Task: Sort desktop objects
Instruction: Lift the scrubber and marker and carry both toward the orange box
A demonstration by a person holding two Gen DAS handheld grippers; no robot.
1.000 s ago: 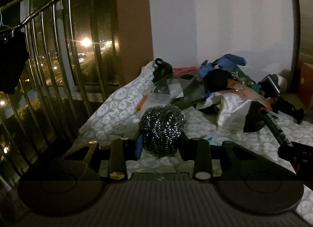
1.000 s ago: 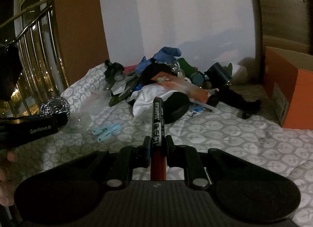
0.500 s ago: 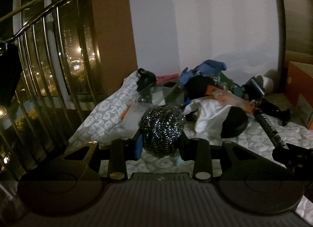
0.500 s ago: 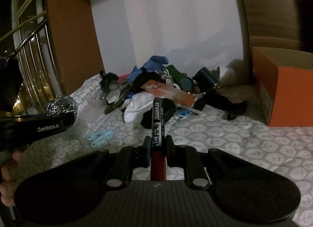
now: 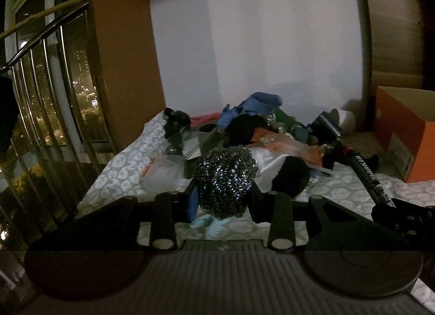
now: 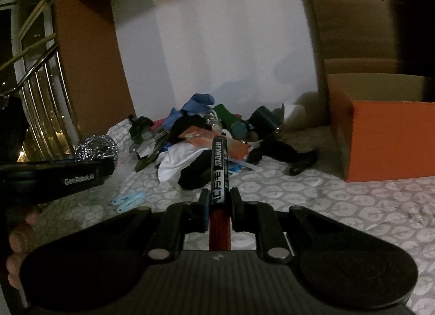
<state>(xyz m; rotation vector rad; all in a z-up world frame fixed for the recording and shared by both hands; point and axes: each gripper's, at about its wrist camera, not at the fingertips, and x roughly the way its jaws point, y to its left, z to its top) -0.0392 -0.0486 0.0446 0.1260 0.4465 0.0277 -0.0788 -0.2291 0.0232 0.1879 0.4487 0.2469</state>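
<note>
Left wrist view, grip: your left gripper is clamped around a steel wool scourer, low in the frame's centre.
Left wrist view, box: the orange cardboard box sits at the right edge, open top facing up, well apart from the scourer.
Left wrist view, extra: only here do you see the scourer's full round shape.
Right wrist view, grip: your right gripper is clenched on a black marker; its long axis points away, up the frame.
Right wrist view, box: it fills the right side, so your right hand looks nearer.
Right wrist view, extra: the clutter pile lies centre, and blue clips lower left.
</note>
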